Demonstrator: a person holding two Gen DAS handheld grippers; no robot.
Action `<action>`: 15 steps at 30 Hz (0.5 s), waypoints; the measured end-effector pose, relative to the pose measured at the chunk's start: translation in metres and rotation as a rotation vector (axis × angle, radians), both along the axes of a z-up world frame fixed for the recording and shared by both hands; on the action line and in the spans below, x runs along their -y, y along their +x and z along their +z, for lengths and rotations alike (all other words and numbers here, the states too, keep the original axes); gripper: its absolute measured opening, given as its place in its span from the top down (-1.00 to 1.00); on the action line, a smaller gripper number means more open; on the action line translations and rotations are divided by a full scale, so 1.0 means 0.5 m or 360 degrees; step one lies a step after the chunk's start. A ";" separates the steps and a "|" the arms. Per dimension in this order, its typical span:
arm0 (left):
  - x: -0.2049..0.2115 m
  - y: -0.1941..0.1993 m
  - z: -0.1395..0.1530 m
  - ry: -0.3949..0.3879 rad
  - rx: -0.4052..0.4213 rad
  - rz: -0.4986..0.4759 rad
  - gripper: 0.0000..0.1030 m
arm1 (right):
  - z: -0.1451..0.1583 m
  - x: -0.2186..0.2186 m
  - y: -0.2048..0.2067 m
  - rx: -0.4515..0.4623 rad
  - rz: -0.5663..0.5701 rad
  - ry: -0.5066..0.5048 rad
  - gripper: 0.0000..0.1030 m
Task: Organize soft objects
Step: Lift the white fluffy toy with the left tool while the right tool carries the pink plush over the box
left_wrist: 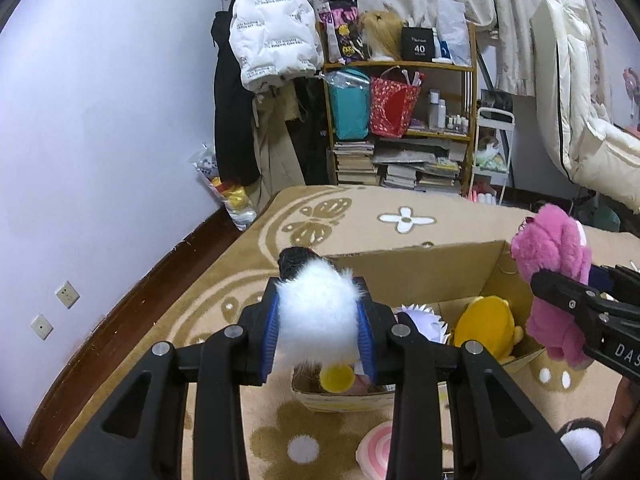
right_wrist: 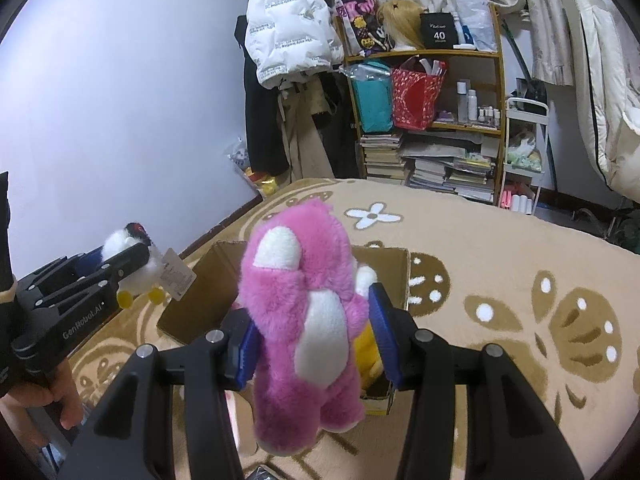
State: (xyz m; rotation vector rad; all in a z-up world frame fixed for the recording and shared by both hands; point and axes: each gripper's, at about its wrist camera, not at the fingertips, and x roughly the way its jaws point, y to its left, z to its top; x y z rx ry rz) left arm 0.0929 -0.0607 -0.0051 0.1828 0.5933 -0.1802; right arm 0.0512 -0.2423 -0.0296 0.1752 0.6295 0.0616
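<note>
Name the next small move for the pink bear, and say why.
Probably carry the pink bear forward over the cardboard box before opening: the right tool clamps it upright at the box's near edge, where a yellow plush already lies inside.

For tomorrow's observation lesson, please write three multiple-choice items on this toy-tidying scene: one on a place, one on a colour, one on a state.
1. Where is the yellow plush?
A. inside the cardboard box
B. on the bookshelf
C. hanging on the wall

2. What colour is the bear in the right gripper?
A. green
B. pink and white
C. black

3. How is the left gripper?
A. open and empty
B. lying on the rug
C. shut on a white fluffy toy

Answers: 1 A, it lies between the box walls; 2 B, pink fur with a white belly; 3 C, both blue pads press into its fur.
</note>
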 end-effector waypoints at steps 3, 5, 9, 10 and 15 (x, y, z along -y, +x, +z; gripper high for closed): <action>0.002 0.007 -0.011 -0.0014 -0.0024 -0.0011 0.38 | -0.014 -0.001 0.013 -0.0029 0.0005 0.0005 -0.02; 0.007 0.010 -0.019 -0.0013 -0.0029 -0.0010 0.38 | -0.023 -0.003 0.026 -0.0051 0.0016 0.0000 -0.03; 0.014 0.016 -0.031 -0.0024 -0.0047 -0.0020 0.37 | -0.037 -0.013 0.051 -0.0088 0.0038 -0.0020 -0.04; 0.015 0.018 -0.033 -0.0028 -0.0051 -0.0021 0.37 | -0.041 -0.016 0.056 -0.0096 0.0039 -0.0026 -0.05; 0.024 0.027 -0.043 -0.0018 -0.0075 -0.0028 0.36 | -0.057 -0.027 0.071 -0.0140 0.0059 -0.0037 -0.09</action>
